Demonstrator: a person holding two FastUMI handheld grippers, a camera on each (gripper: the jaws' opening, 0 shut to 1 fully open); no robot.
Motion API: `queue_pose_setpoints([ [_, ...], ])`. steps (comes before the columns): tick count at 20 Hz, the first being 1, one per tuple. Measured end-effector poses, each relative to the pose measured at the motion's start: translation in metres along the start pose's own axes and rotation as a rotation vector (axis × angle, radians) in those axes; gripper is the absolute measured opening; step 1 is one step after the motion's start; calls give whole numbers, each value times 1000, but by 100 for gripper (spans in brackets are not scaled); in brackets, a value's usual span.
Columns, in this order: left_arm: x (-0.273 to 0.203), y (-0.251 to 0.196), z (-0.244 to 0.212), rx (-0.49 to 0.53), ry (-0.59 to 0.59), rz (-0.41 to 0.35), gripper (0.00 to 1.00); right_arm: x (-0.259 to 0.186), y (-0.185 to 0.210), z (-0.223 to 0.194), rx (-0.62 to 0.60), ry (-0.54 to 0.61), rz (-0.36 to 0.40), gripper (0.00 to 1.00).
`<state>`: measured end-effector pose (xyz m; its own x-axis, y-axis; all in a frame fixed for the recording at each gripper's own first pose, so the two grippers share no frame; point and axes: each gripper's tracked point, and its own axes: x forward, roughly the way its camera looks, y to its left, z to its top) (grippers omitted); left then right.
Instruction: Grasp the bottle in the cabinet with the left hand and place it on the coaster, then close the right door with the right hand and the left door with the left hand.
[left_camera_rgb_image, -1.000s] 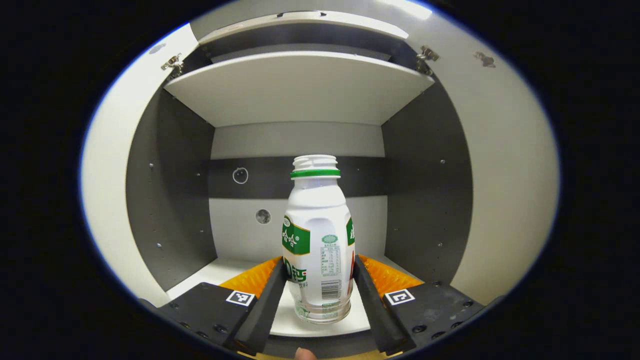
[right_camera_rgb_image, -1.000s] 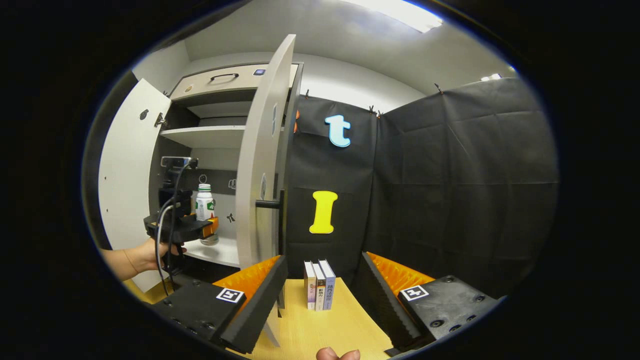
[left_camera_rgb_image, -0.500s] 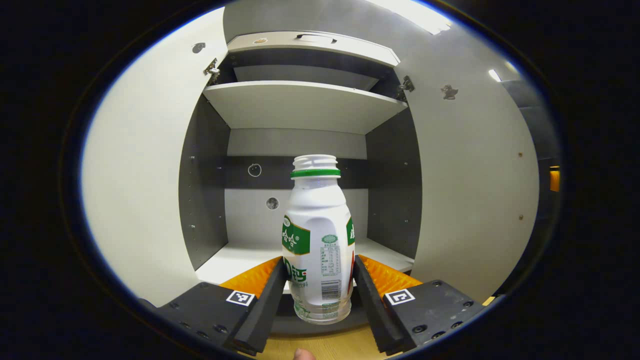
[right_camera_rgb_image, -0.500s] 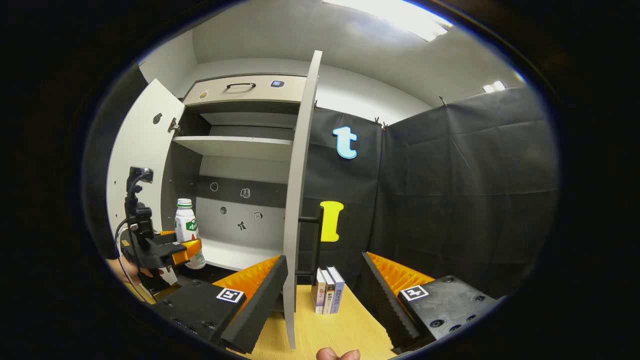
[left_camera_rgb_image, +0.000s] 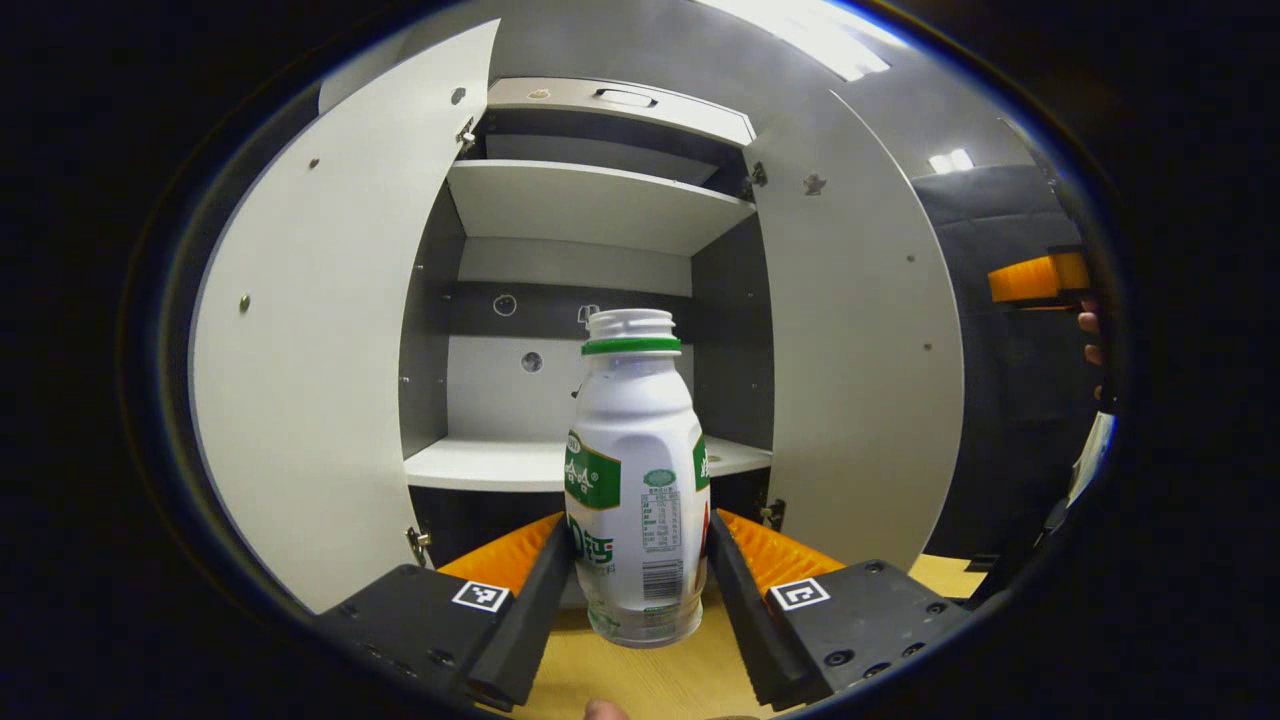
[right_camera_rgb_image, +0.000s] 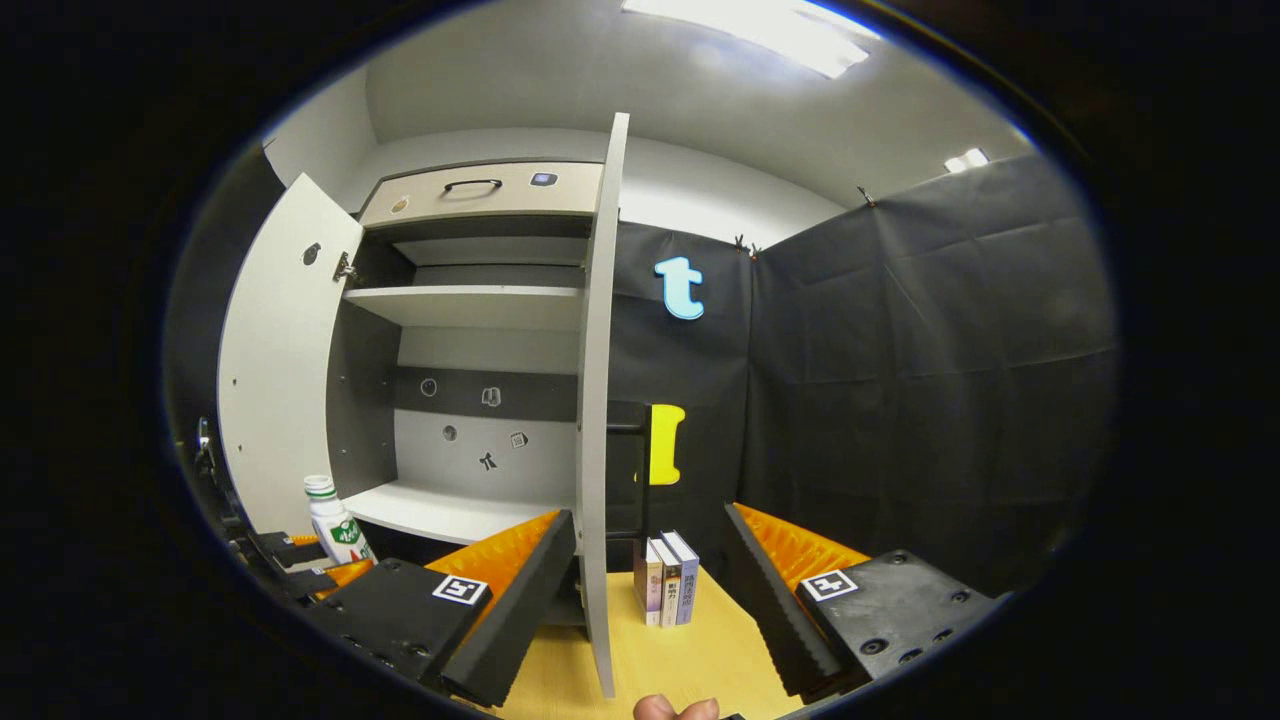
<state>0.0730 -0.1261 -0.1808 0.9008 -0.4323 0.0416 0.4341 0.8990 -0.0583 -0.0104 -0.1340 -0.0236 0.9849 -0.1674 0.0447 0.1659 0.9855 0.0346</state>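
Observation:
A white bottle (left_camera_rgb_image: 635, 480) with a green neck ring and green label stands upright between the fingers of my left gripper (left_camera_rgb_image: 638, 542), which is shut on its lower body. It hangs in front of the open cabinet, over the wooden table (left_camera_rgb_image: 640, 680). The cabinet's lower shelf (left_camera_rgb_image: 480, 465) lies bare behind it. In the right gripper view the bottle (right_camera_rgb_image: 335, 520) shows at the lower left. My right gripper (right_camera_rgb_image: 650, 530) is open, and the right door's edge (right_camera_rgb_image: 597, 400) rises just beyond its left finger.
Both doors stand open: the left door (left_camera_rgb_image: 310, 380) and the right door (left_camera_rgb_image: 850, 380). A dark handle (right_camera_rgb_image: 625, 470) sticks out of the right door. Three books (right_camera_rgb_image: 668, 580) stand on the table (right_camera_rgb_image: 650, 650) near the black cloth wall.
My left gripper has drawn the bottle back out of the cabinet and lowered it; the shelf is now behind it and the table below. The right gripper has barely shifted.

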Motion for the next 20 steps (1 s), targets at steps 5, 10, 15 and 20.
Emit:
queue_pose_setpoints([
  [5, -39, -38, -57, 35, 3, 5, 80, -7, -7, 5, -27, -76, -8, 97],
  [10, -53, -75, -132, 56, 62, 40, 80, -6, -6, -1, -33, -90, 15, 98],
  [15, -69, -98, -180, 63, 88, 51, 80, -6, 1, 0, -47, -102, 40, 97],
  [20, -75, -84, -209, 22, 109, 107, 80, -3, 9, 1, -57, -96, 52, 97],
])
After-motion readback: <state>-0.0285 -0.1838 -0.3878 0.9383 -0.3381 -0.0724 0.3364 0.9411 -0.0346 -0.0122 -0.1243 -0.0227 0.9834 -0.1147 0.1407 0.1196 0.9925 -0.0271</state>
